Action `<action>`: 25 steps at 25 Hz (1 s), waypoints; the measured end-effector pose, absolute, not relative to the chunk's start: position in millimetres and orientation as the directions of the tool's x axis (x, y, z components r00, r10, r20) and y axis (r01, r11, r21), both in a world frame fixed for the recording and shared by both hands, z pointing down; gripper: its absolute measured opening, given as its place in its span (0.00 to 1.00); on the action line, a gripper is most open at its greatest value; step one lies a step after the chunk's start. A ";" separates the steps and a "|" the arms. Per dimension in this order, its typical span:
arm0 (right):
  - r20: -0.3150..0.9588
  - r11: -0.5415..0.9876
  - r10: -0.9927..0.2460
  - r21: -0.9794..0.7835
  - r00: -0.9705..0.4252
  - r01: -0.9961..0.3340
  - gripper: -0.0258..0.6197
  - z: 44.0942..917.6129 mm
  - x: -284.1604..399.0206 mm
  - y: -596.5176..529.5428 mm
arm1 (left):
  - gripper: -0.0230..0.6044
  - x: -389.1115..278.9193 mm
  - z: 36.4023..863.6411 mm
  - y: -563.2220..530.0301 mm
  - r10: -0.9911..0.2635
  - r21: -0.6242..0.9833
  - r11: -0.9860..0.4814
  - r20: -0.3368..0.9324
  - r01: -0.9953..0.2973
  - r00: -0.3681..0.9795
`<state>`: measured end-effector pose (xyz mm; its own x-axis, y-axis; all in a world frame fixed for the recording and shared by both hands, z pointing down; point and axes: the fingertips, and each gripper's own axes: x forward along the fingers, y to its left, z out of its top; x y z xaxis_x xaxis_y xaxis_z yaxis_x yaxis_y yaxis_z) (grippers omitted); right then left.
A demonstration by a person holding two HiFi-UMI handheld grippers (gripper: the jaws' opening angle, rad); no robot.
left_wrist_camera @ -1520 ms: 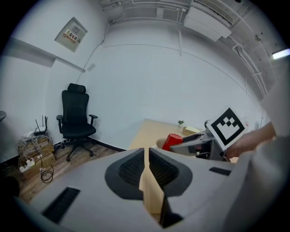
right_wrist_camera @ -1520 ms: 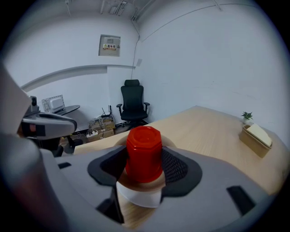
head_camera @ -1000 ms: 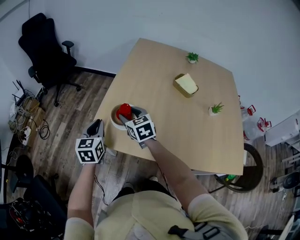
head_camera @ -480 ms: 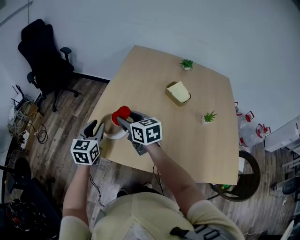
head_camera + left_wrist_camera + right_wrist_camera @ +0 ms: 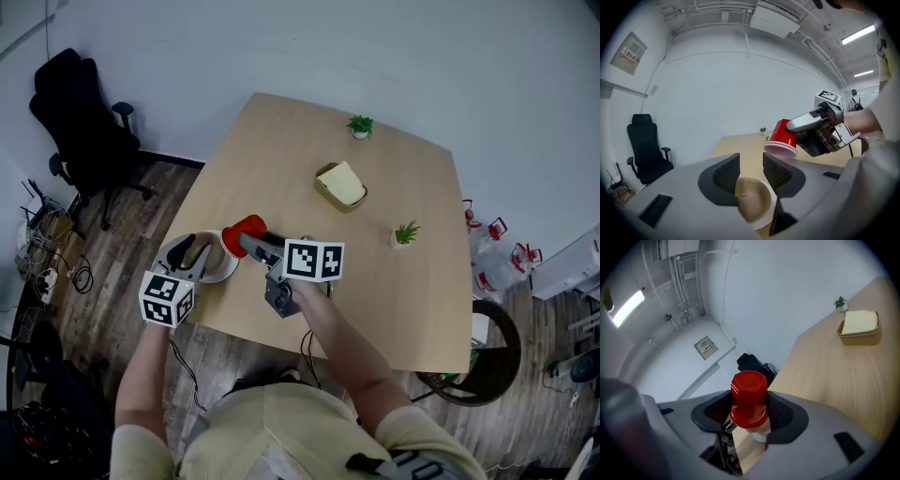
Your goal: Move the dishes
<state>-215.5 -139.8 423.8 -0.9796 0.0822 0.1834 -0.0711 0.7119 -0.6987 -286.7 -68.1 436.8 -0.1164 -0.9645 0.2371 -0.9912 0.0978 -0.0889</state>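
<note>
My right gripper (image 5: 247,240) is shut on a red cup (image 5: 243,229), held upside down in the air above the table's near left part. The cup (image 5: 749,399) fills the space between the right jaws (image 5: 749,414). A white bowl (image 5: 218,261) with a tan inside sits at the table's left edge. My left gripper (image 5: 187,255) is at the bowl's near-left rim, jaws a little apart. In the left gripper view the bowl (image 5: 752,204) lies just below the jaws (image 5: 751,171), and the cup (image 5: 783,136) hangs beyond in the right gripper (image 5: 820,129).
On the wooden table (image 5: 394,291) stand a tray with a pale yellow block (image 5: 340,184) and two small potted plants (image 5: 359,125) (image 5: 405,232). A black office chair (image 5: 80,112) is on the floor to the left, with cables (image 5: 42,253) nearby.
The right gripper has lifted the red cup off the bowl and turned to the right. The left gripper has moved up to the bowl's rim.
</note>
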 end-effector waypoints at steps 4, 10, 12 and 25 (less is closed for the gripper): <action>0.118 0.605 0.111 -0.796 -0.987 -0.027 0.42 423.6 -196.6 -148.7 | 0.27 -265.5 432.8 -79.9 -0.964 -0.182 0.020 0.257 -0.983 -0.067; 0.012 0.454 0.139 -0.890 -0.990 0.053 0.42 420.8 -175.3 -158.1 | 0.27 -233.1 418.9 -100.6 -0.973 -0.217 -0.036 0.232 -0.975 -0.015; -0.021 0.408 0.136 -0.910 -0.990 0.075 0.42 420.2 -173.2 -156.9 | 0.27 -222.9 417.7 -107.4 -0.974 -0.221 -0.074 0.226 -0.972 0.022; -0.209 0.117 -0.031 -0.972 -0.978 0.204 0.42 419.4 -164.7 -187.2 | 0.27 -207.0 403.6 -166.8 -0.953 -0.154 -0.272 0.182 -0.950 0.243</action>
<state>-164.7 -187.2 419.4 -0.9775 -0.0311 -0.2085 0.2037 0.1167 -0.9721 -207.0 -166.8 403.6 0.2431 -0.9528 0.1821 -0.9500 -0.2718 -0.1538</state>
